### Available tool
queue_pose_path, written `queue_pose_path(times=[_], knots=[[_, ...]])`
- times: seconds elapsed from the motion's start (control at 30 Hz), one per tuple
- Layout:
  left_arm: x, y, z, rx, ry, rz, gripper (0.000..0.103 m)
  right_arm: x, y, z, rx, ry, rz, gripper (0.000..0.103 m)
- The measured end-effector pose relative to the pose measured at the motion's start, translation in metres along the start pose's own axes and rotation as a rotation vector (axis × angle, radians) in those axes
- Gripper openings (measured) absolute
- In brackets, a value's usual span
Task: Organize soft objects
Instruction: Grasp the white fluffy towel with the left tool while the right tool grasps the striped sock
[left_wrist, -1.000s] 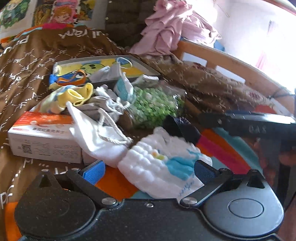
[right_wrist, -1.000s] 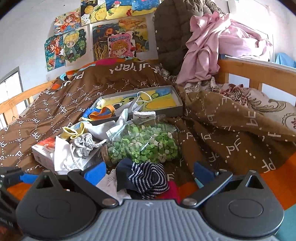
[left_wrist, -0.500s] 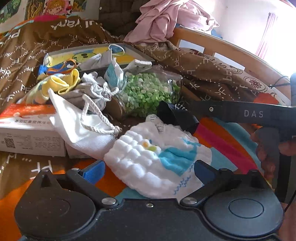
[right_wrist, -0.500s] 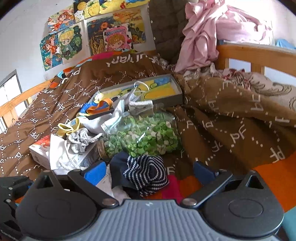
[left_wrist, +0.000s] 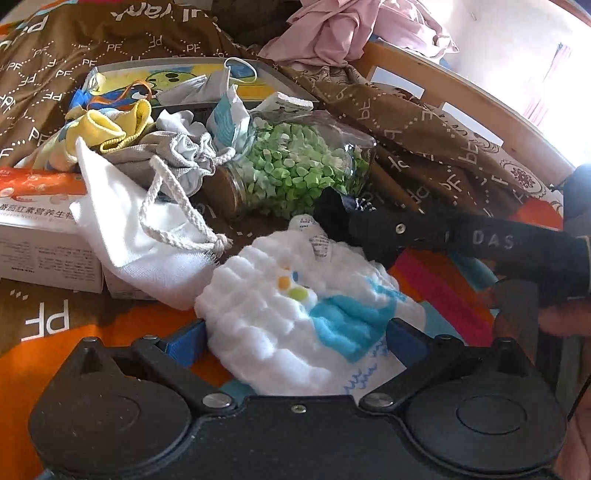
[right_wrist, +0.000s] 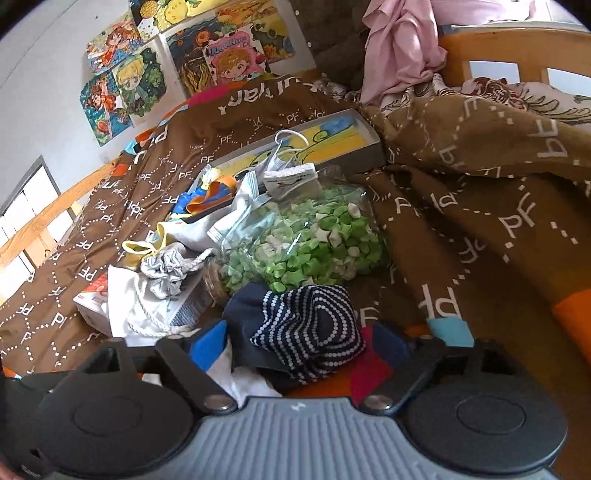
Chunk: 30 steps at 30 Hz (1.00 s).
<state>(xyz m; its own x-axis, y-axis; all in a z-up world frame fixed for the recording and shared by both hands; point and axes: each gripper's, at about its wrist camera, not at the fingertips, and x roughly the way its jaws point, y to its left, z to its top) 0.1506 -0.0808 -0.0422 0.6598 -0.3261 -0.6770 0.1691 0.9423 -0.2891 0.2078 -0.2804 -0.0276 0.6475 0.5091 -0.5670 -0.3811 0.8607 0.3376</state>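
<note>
Left wrist view: the left claw (left_wrist: 295, 334) sits low over the bed, its blue-padded fingers (left_wrist: 184, 341) spread wide on either side of a white quilted cloth (left_wrist: 280, 314) with a blue patch — the pads flank the cloth's near edge, and whether they touch it cannot be told. The cloth lies flat on the orange-and-brown bedspread (left_wrist: 44, 321), just beside a white drawstring bag (left_wrist: 147, 236) draped over a white carton (left_wrist: 37, 236). Behind them a glass jar of green paper stars (left_wrist: 299, 166) lies on its side. From the right the other tool reaches in level, a person's fingers (left_wrist: 561, 319) wrapped on its handle.

In the right wrist view, the right claw (right_wrist: 299, 339) is also open wide, its fingers to either side of a navy striped sock (right_wrist: 306, 332) that is bunched on the bedspread in front of the jar (right_wrist: 310, 240) — not visibly clamped. A shallow grey tray (right_wrist: 369, 149) holding loose items rests farther back, and pink clothing (right_wrist: 399, 48) hangs over the wooden bed rail (right_wrist: 509, 48).
</note>
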Motion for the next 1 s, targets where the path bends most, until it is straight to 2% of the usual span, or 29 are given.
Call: queue_pose_path(times=[0.13, 0.2, 0.27, 0.5, 0.6, 0.67, 0.7, 0.8, 0.93, 1.0], knots=[[0.0, 0.0, 0.0, 0.006, -0.008, 0.013, 0.094, 0.008, 0.0, -0.001, -0.005, 0.014, -0.022, 0.075], [0.0, -0.002, -0.001, 0.029, -0.009, 0.029, 0.091, 0.012, 0.0, -0.002, -0.009, 0.023, -0.03, 0.064], [0.001, -0.004, -0.002, 0.048, -0.01, 0.039, 0.089, 0.015, 0.001, -0.003, -0.015, 0.036, -0.037, 0.058], [0.001, -0.005, -0.002, 0.054, -0.001, 0.011, 0.076, 0.018, 0.005, -0.007, -0.049, 0.06, -0.044, 0.036], [0.0, -0.006, -0.002, 0.063, 0.0, 0.002, 0.068, 0.018, 0.005, -0.007, -0.054, 0.063, -0.051, 0.026], [0.001, -0.006, -0.003, 0.061, 0.009, -0.014, 0.057, 0.019, 0.006, -0.008, -0.062, 0.065, -0.053, 0.021], [0.002, -0.006, -0.003, 0.058, 0.015, -0.019, 0.055, 0.019, 0.007, -0.008, -0.068, 0.068, -0.055, 0.019], [0.003, -0.006, -0.005, 0.055, 0.019, -0.023, 0.048, 0.019, 0.009, -0.009, -0.083, 0.068, -0.061, 0.017], [0.002, -0.004, -0.005, 0.051, 0.018, -0.028, 0.03, 0.02, 0.01, -0.009, -0.101, 0.064, -0.074, 0.014], [-0.001, -0.005, -0.005, 0.058, 0.011, -0.033, 0.025, 0.019, 0.013, -0.009, -0.117, 0.059, -0.084, 0.013]])
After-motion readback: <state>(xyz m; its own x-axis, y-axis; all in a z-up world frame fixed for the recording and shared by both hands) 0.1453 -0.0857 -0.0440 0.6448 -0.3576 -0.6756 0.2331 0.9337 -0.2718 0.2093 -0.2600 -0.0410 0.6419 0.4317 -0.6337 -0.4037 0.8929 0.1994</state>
